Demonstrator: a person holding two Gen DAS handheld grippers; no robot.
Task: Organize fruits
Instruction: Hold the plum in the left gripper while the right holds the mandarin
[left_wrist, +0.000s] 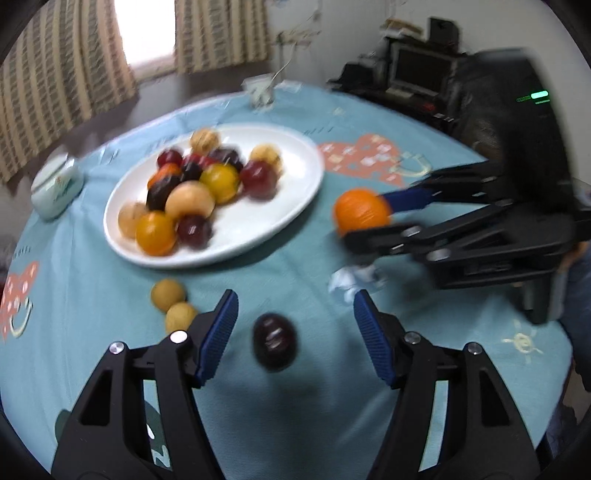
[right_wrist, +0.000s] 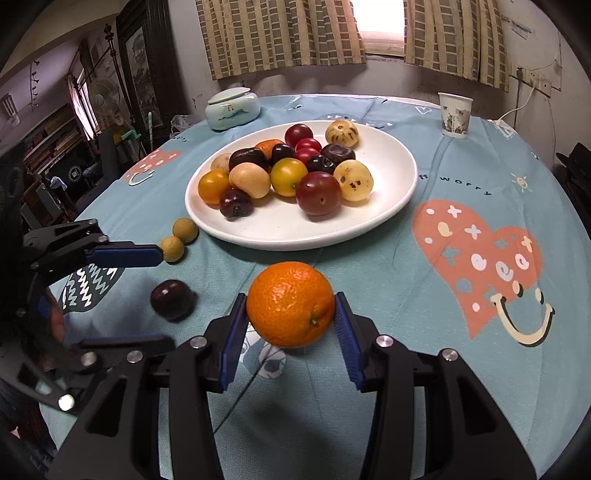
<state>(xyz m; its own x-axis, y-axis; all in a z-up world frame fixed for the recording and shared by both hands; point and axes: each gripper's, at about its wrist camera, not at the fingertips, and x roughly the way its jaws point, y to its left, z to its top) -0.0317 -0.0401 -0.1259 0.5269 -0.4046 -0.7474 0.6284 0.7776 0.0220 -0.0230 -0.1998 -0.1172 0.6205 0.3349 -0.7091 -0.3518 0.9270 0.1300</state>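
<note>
Teal printed cloth with coral hearts covers the round table (right_wrist: 461, 332), everything sits on it. White oval ceramic plate (right_wrist: 391, 206) near table centre, heaped with mixed small fruits (right_wrist: 291, 173): dark red plums, yellow-orange ones, pale tan spotted ones, a few small red ones. Black right gripper with blue ribbed pads (right_wrist: 291, 314) has its jaws closed partway onto a round bright orange (right_wrist: 290, 303), both pads against its sides, orange held just short of the plate's near rim; seen from the left wrist view the same orange (left_wrist: 361, 211) is beside the plate's right edge. Black left gripper with blue pads (left_wrist: 293, 332) has jaws standing about half open, nothing gripped; a dark purple plum (left_wrist: 274, 340) lies on the cloth between them, pads not touching it. Pale green lidded ceramic jar (right_wrist: 232, 107) at the far left table edge, well apart from the plate. White printed paper cup (right_wrist: 455, 114) upright at far right. Two small round tan-green fruits (right_wrist: 180, 240) touching each other on the cloth, just beside the plate's left rim and near the left gripper's upper pad. Crumpled white paper scrap (left_wrist: 351, 282) under the right gripper, blurred.
</note>
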